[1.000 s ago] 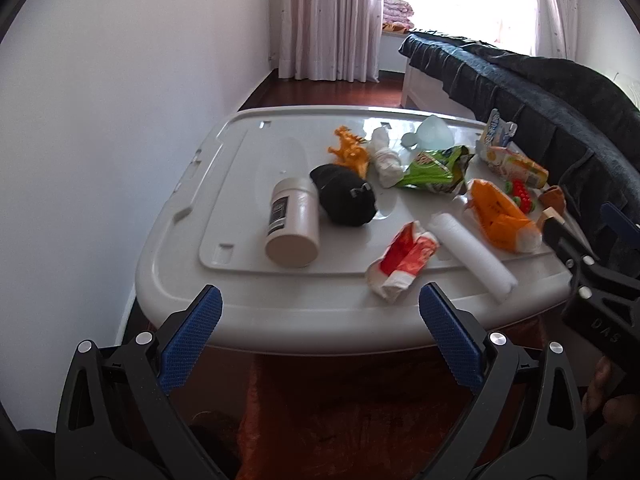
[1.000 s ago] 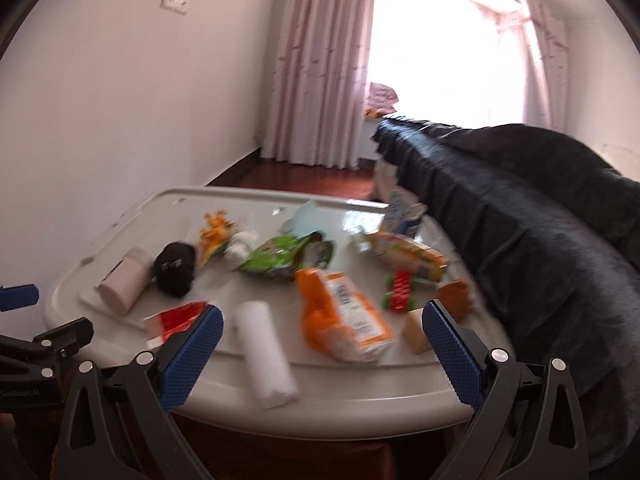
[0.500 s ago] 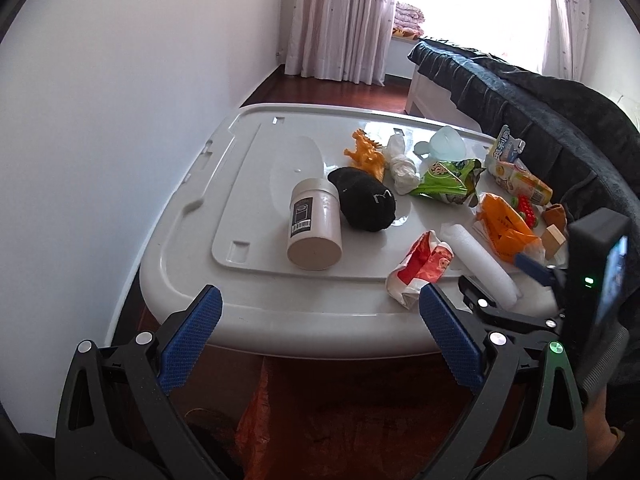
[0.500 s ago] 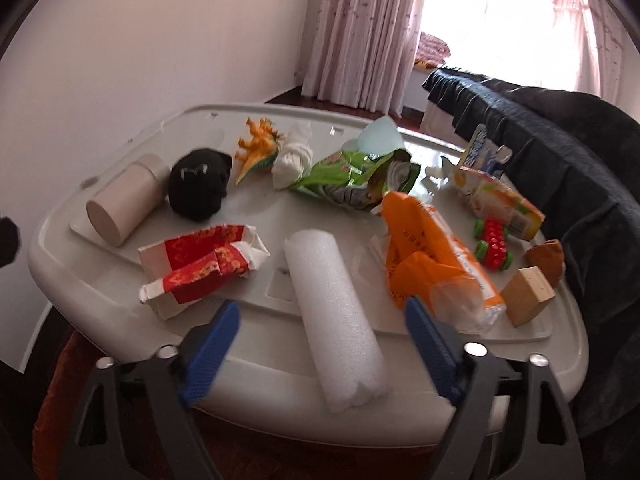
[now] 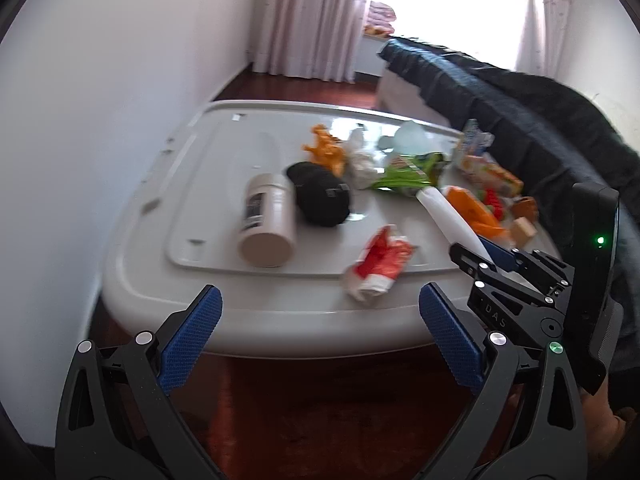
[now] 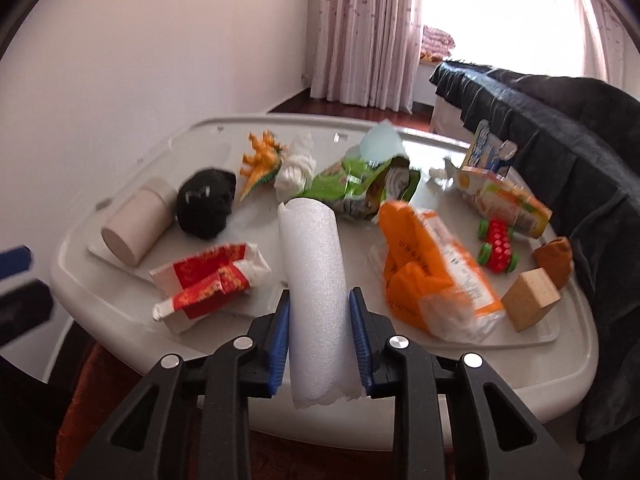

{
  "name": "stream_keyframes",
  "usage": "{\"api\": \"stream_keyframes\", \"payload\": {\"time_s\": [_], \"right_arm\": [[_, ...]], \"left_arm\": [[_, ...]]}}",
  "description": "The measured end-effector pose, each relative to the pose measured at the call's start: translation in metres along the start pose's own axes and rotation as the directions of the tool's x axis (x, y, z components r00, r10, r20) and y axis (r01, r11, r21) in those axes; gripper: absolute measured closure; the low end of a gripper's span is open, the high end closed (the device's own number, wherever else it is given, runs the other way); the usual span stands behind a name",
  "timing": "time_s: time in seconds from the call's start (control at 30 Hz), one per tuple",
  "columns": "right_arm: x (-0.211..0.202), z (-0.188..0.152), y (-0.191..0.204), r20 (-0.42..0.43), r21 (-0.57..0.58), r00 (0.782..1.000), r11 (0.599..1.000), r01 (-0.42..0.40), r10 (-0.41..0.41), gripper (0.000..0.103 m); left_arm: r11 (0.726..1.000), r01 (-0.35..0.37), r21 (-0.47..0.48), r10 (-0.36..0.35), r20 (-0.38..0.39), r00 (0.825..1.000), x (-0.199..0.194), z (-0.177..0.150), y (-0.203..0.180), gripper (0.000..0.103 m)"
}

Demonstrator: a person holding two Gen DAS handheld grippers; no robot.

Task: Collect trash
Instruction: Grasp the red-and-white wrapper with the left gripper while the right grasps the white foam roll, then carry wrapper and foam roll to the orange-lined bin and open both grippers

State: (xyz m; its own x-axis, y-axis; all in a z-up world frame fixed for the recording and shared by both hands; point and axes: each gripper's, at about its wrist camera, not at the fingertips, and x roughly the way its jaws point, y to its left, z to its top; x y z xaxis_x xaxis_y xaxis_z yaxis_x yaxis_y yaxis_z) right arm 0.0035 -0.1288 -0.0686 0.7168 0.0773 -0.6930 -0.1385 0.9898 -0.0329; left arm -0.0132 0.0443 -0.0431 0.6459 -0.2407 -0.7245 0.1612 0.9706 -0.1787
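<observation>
Since the earlier frames: right gripper (image 6: 319, 336) has come down and forward over the near edge of the surface (image 6: 532, 376), and its blue fingers (image 6: 280, 340), then spread wide, have closed in on the white foam roll (image 6: 312, 276).

Item 1, white foam roll. Location: near edge of the surface, between the red-and-white wrapper (image 6: 208, 280) and the orange bag (image 6: 432, 276). Long axis: runs straight away from the right gripper, in line with its fingers, near end overhanging toward the camera. Grip: pads pressed on both flanks, close to the near end; most of the length juts out ahead.

Item 2, right gripper. State: clamped on the foam roll. Seen from the left wrist view at the right edge of the surface, roll slanting up and away from it.

Item 3, left gripper (image 5: 320, 340). State: fingers well apart, nothing between them, short of the surface's near rim. Nearest piece ahead: the red-and-white wrapper, slightly right of its centre line.

Item 4, remaining litter, judged trash: green snack bag (image 6: 360, 188), crumpled white tissue (image 6: 296, 172), drink pouch (image 6: 504, 200).

Note: a grip this near one end may let the far end droop on lifting; no bin is visible in either view.
</observation>
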Motion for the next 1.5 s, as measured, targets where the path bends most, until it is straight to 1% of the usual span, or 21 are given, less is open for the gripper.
{"api": "stream_keyframes", "payload": {"time_s": [0.07,0.1,0.17,0.33,0.43,0.47,0.5,0.57,0.6,0.63,0.7,0.73,0.8,0.83,0.97,1.1,1.17,1.3,1.4,1.5], "right_arm": [[-0.016,0.005,-0.008,0.04,0.006,0.999,1.0,0.007,-0.007,0.075],[-0.023,0.007,-0.012,0.055,0.011,0.998,1.0,0.009,-0.01,0.075],[-0.037,0.012,-0.021,0.085,0.029,0.996,1.0,0.009,-0.012,0.075],[-0.056,0.019,-0.033,0.134,0.042,0.991,0.999,0.003,-0.008,0.075],[-0.06,0.019,-0.035,0.145,0.046,0.989,0.999,-0.005,-0.001,0.075],[-0.061,0.02,-0.037,0.147,0.046,0.989,0.999,-0.007,0.0,0.075],[-0.061,0.02,-0.037,0.147,0.047,0.989,0.999,-0.009,0.002,0.075],[-0.061,0.021,-0.038,0.148,0.05,0.989,0.999,-0.014,0.006,0.074],[-0.061,0.02,-0.038,0.148,0.051,0.989,0.999,-0.014,0.007,0.074],[-0.06,0.021,-0.039,0.148,0.053,0.989,0.998,-0.017,0.009,0.074],[-0.06,0.02,-0.039,0.146,0.054,0.989,0.998,-0.021,0.013,0.074],[-0.06,0.02,-0.039,0.146,0.052,0.989,0.998,-0.019,0.011,0.074],[-0.06,0.021,-0.038,0.149,0.054,0.989,0.998,-0.019,0.011,0.074],[-0.061,0.021,-0.037,0.153,0.052,0.988,0.998,-0.018,0.01,0.074],[-0.063,0.021,-0.036,0.157,0.055,0.988,0.998,-0.019,0.01,0.074],[-0.071,0.021,-0.034,0.164,0.051,0.986,0.998,-0.029,0.02,0.074],[-0.075,0.017,-0.031,0.147,0.052,0.988,0.998,-0.045,0.037,0.074],[-0.084,0.001,-0.025,0.079,0.09,0.993,0.991,-0.097,0.09,0.074],[-0.095,-0.024,-0.016,0.017,0.101,0.994,0.989,-0.105,0.104,0.074],[-0.103,-0.058,-0.013,-0.078,0.13,0.991,0.986,-0.1,0.111,0.074]], "left_arm": [[0.997,0.079,0.009,-0.079,-0.005,0.997,0.007,0.006,-0.006,0.007],[0.996,0.09,0.021,-0.09,-0.008,0.996,0.011,0.008,-0.01,0.007],[0.991,0.105,0.077,-0.103,-0.031,0.994,0.027,0.012,-0.024,0.007],[0.976,0.079,0.203,-0.069,-0.057,0.996,0.064,0.015,-0.051,0.007],[0.975,0.044,0.219,-0.025,-0.087,0.996,0.09,0.015,-0.053,0.009],[0.975,0.032,0.221,-0.011,-0.094,0.996,0.098,0.016,-0.052,0.011],[0.974,0.025,0.223,-0.003,-0.1,0.995,0.104,0.015,-0.052,0.015],[0.973,0.026,0.228,0.004,-0.131,0.991,0.116,0.014,-0.051,0.035],[0.974,0.026,0.226,0.007,-0.143,0.99,0.12,0.013,-0.05,0.037],[0.972,0.013,0.236,0.015,-0.119,0.993,0.119,0.012,-0.05,0.043],[0.97,0.01,0.244,0.015,-0.103,0.995,0.119,0.012,-0.051,0.066],[0.974,0.024,0.226,-0.003,-0.096,0.995,0.116,0.012,-0.049,0.075],[0.984,0.047,0.17,-0.032,-0.093,0.995,0.113,0.013,-0.043,0.076],[0.986,0.044,0.158,-0.03,-0.085,0.996,0.11,0.012,-0.041,0.076],[0.99,0.04,0.132,-0.033,-0.056,0.998,0.088,0.012,-0.04,0.077],[0.991,0.033,0.127,-0.03,-0.028,0.999,0.056,0.009,-0.044,0.077],[0.992,0.04,0.12,-0.037,-0.031,0.999,0.037,0.003,-0.045,0.076],[0.988,0.035,0.151,-0.028,-0.046,0.999,0.005,-0.018,-0.05,0.076],[0.987,0.054,0.152,-0.04,-0.094,0.995,-0.009,-0.037,-0.049,0.076],[0.986,0.066,0.152,-0.046,-0.129,0.991,-0.018,-0.057,-0.049,0.076]]}}
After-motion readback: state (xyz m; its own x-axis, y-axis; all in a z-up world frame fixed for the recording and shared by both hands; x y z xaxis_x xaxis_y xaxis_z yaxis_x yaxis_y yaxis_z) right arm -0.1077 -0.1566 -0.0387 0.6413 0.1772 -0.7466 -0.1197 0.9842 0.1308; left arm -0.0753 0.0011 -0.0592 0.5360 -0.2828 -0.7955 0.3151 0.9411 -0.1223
